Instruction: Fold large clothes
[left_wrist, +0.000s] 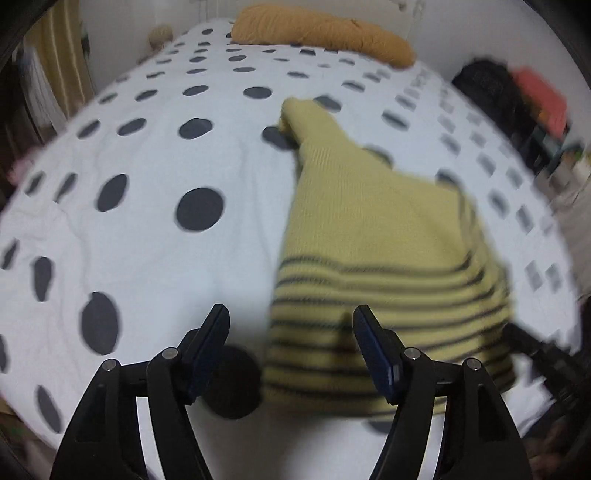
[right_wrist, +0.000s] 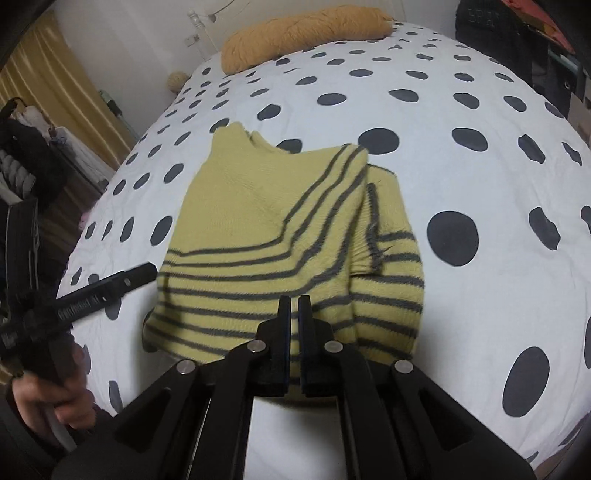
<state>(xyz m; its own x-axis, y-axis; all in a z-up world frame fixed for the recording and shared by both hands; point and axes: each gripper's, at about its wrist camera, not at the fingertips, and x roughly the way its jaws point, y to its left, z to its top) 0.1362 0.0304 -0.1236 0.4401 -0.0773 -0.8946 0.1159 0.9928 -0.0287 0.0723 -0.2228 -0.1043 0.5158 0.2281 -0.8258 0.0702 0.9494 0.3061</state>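
— Nearest the lens, what is shown?

— Two black fingers of the right gripper (right_wrist: 294, 301) are seen pressed almost together, nothing caught between them, poised above the near hem of the sweater (right_wrist: 288, 236). In the other view the left gripper (left_wrist: 290, 314) is held wide apart and empty, with the sweater's left edge lying beneath the gap between its fingers.

— Where is the sweater placed?

— It is laid on the bed (right_wrist: 461, 110), on the spotted cover, collar to the far side; the right sleeve is already turned in across the chest. A pillow (right_wrist: 303, 33) is seen at the far end.

— Which step is judged to be in hand?

— The sleeves appear done, and the body remains to be doubled. For that, the near hem would need to be pinched at both corners and carried toward the collar, kept level so the stripes are not skewed.
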